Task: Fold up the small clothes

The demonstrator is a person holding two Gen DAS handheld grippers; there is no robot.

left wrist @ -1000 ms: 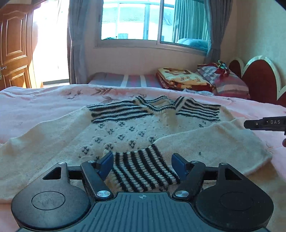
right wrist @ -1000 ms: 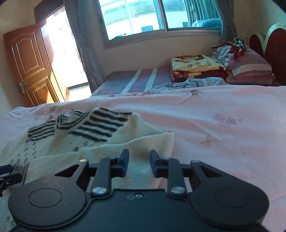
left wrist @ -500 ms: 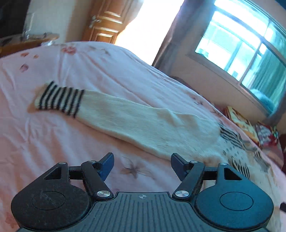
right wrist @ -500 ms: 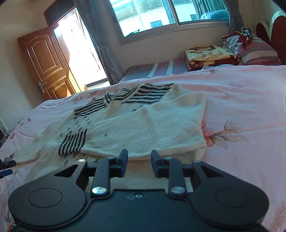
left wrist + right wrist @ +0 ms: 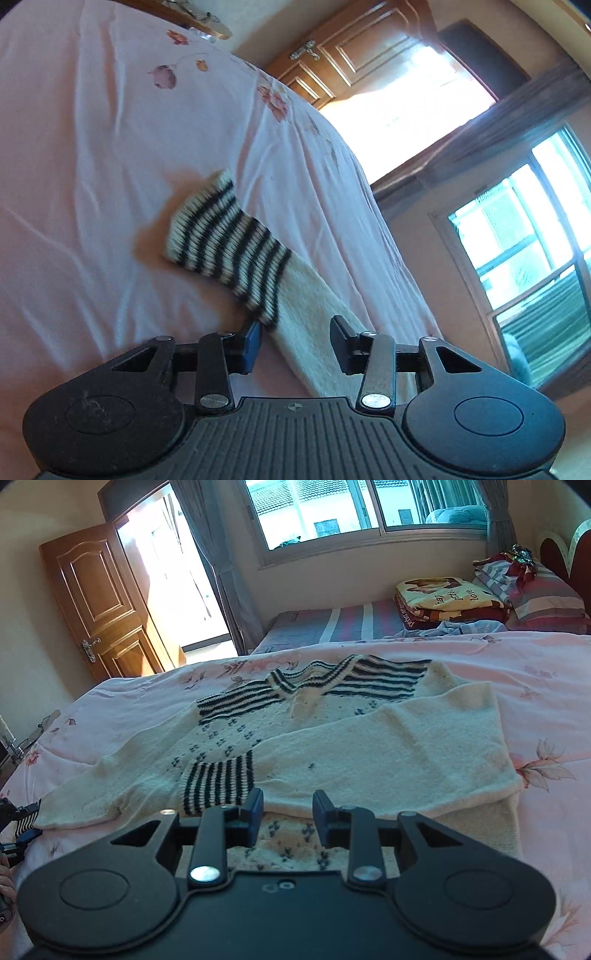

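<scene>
A cream knitted sweater (image 5: 369, 746) with black stripes lies flat on the pink bedsheet (image 5: 535, 672). Its right sleeve is folded across the body, with the striped cuff (image 5: 219, 781) near the middle. The left sleeve (image 5: 314, 332) stretches out to the side, its striped cuff (image 5: 225, 240) on the sheet. My left gripper (image 5: 295, 341) is open, its fingers on either side of this sleeve just behind the cuff; it also shows at the left edge of the right wrist view (image 5: 20, 821). My right gripper (image 5: 288, 816) is open and empty over the sweater's lower hem.
Folded blankets (image 5: 447, 598) and striped pillows (image 5: 535, 594) lie at the far right by the headboard. A wooden door (image 5: 99, 605) and a window (image 5: 354, 509) stand behind the bed. A bedside table (image 5: 195, 22) stands past the bed's left edge.
My left gripper has swung left from the sweater's body and closed in on the outstretched left sleeve's cuff. My right gripper has pulled back and up, bringing the whole sweater into view.
</scene>
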